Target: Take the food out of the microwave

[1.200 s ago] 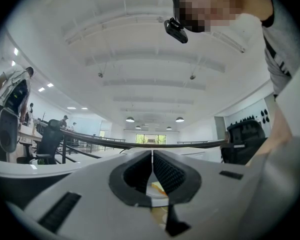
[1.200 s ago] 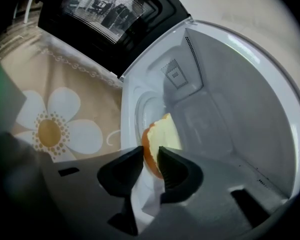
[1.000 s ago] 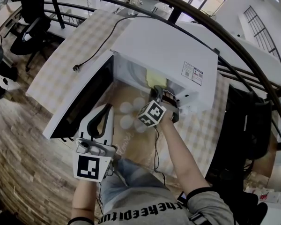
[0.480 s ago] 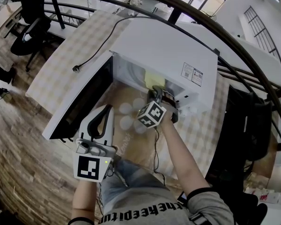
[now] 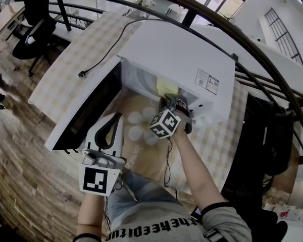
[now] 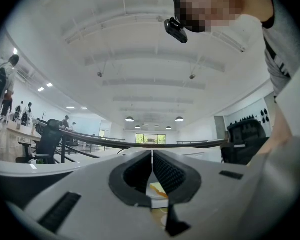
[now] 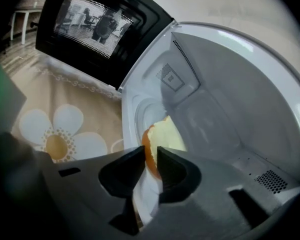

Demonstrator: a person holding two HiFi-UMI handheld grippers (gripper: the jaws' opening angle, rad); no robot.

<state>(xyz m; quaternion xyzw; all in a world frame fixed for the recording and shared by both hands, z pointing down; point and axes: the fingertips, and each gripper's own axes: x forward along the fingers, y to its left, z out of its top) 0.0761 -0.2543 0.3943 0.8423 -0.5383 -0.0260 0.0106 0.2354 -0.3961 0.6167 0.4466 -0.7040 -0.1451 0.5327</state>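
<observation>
1. The right gripper (image 7: pixel 151 156) is angled downward into the open microwave (image 5: pixel 177 54), with the forearm stretched out over the bench (image 5: pixel 65 74).
2. Its fingers have just been closed further and are pinched on the bread slice (image 7: pixel 164 133), which is seen inside the cavity.
3. The left gripper (image 6: pixel 152 159) is held level beside the door (image 5: pixel 86 110), fingers pressed together.
</observation>
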